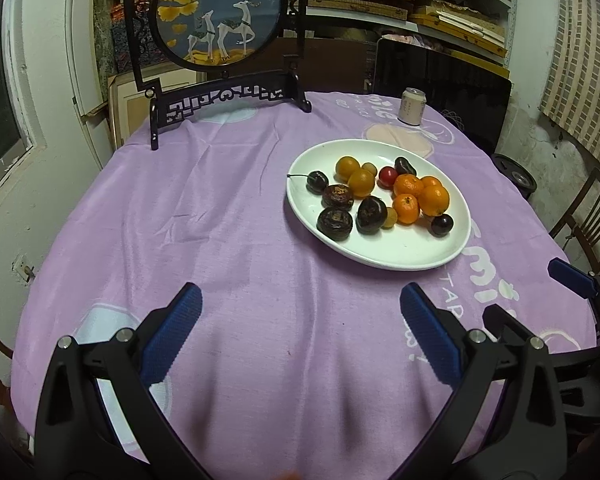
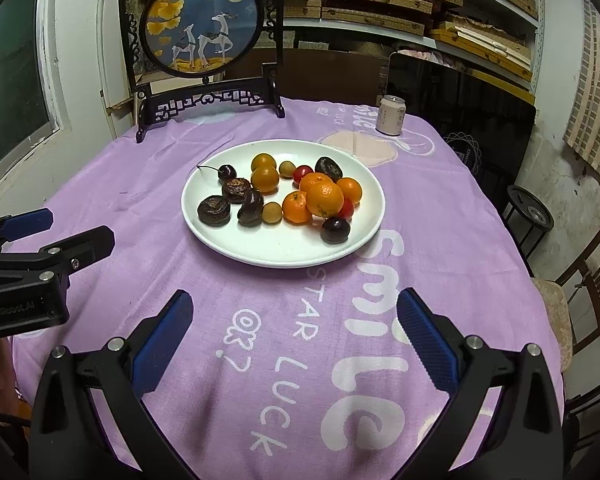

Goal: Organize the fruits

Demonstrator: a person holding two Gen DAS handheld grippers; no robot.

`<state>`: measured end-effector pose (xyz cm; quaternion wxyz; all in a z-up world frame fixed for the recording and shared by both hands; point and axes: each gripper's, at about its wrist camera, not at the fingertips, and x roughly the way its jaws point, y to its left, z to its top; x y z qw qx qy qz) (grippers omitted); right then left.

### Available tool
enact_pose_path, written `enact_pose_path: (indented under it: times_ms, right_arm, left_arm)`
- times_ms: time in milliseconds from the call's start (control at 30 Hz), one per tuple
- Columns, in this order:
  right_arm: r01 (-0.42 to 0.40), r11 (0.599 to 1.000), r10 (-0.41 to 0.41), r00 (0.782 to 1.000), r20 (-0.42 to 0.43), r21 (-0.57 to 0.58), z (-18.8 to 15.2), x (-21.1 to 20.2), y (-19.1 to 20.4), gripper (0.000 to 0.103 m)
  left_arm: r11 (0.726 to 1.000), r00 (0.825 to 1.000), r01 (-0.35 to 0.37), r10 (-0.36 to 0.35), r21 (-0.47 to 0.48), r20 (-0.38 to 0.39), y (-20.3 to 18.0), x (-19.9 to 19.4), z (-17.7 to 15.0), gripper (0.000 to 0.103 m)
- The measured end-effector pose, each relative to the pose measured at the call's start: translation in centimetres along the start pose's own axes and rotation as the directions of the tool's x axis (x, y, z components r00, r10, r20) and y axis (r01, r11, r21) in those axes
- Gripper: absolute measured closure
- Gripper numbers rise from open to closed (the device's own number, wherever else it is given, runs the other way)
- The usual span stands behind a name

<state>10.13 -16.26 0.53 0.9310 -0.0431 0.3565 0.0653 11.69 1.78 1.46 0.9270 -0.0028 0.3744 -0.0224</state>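
Fruits (image 2: 284, 196) heaped on white plate (image 2: 204, 236), mid-surface, on purple cloth (image 2: 300, 340). Mixed lot: oranges (image 2: 325, 199) clustered right of centre, touching one another; two yellow-orange rounds (image 2: 265, 179) behind; wrinkled dark fruits (image 2: 214, 210) at left; one dark cherry (image 2: 227, 172) with stem lying toward the rim; small tan ones (image 2: 271, 213) and red ones (image 2: 302, 173) tucked between.

Judged light, all of them. Oranges firm, rind with some grip, best taken across the widest part. Wrinkled dark ones probably soft or hollowing, so gentle squeeze called for. Cherry and small rounds smooth, apt to roll or squirt from the pads; low, centred pinch advised. Packed tight at centre, hence outliers first: front dark round (image 2: 335, 230) and left wrinkled fruit stood clear of neighbours. Plate glazed, likely slippery, may skid on cloth if nudged.

Left claw (image 1: 300, 332) spread wide, holding nothing, hovering over bare cloth short of the plate. Right claw (image 2: 294, 332) likewise wide and empty, plate straight ahead.

No sorting bowl or second dish seen. Can (image 2: 390, 115) upright beyond the plate, well apart. Deer screen (image 2: 202, 24) at far edge. Chair (image 2: 592, 276) off right. Nothing between claws and plate.
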Motion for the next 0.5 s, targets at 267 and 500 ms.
enact_pose_path:
  times_ms: [267, 500]
  right_arm:
    - [-0.002, 1.000, 0.002, 1.000, 0.001, 0.005, 0.06, 0.02, -0.07, 0.001]
    - [-0.004, 1.000, 0.004, 1.000, -0.001, 0.012, 0.22, -0.03, -0.17, 0.001]
  left_arm:
    - [1.000, 1.000, -0.004, 0.004, 0.006, 0.004, 0.05, -0.01, 0.08, 0.002]
    - [1.000, 1.000, -0.010, 0.010, -0.007, 0.005, 0.38, 0.05, 0.11, 0.002]
